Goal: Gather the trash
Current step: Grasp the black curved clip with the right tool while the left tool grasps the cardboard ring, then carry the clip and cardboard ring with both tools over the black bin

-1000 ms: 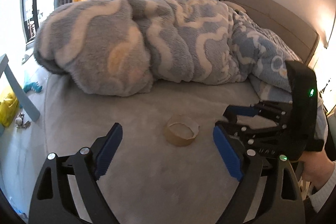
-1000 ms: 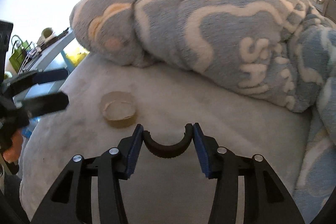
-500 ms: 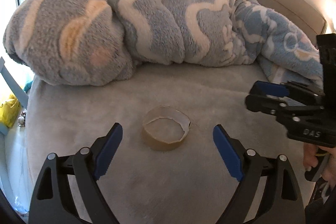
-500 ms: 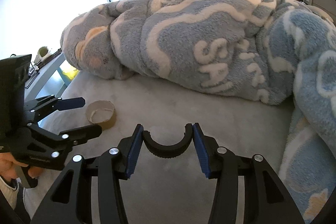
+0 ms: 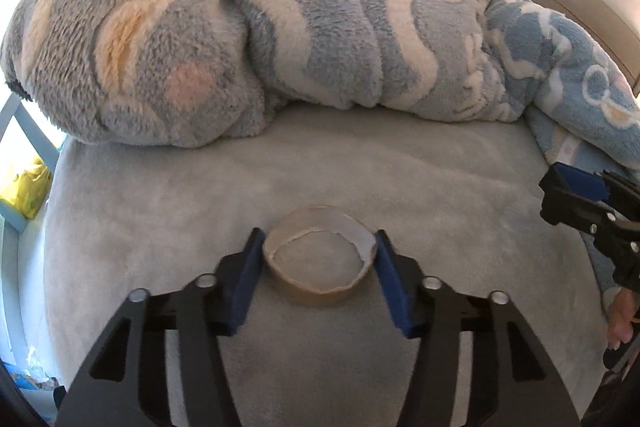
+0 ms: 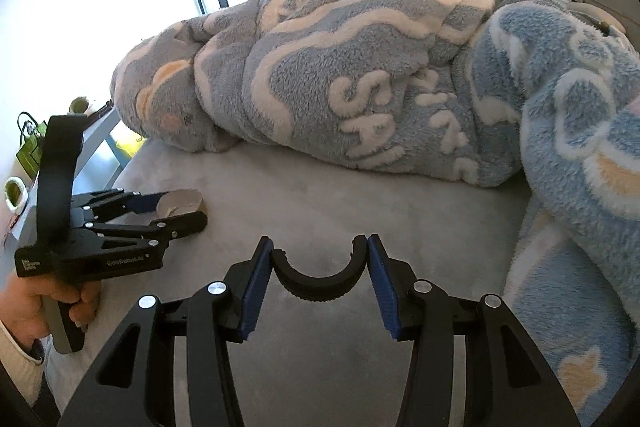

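A brown cardboard tape core (image 5: 320, 263) lies on the grey bed sheet (image 5: 360, 163). My left gripper (image 5: 318, 247) has closed around it, with a blue pad touching each side of the ring. The core also shows in the right wrist view (image 6: 180, 202), between the left gripper's fingers (image 6: 176, 223). My right gripper (image 6: 320, 251) is shut on a black curved plastic piece (image 6: 319, 281) and hovers over the sheet, right of the core. It shows at the right edge of the left wrist view (image 5: 576, 195).
A thick blue and cream fleece blanket (image 5: 280, 7) is heaped across the back of the bed and down the right side (image 6: 580, 147). A yellow bag (image 5: 24, 187) lies on the floor left of the bed. A window and a desk (image 6: 100, 131) stand at the left.
My left gripper has moved forward and closed its jaws onto the tape core. My right gripper has drawn back to the right, still holding the black piece.
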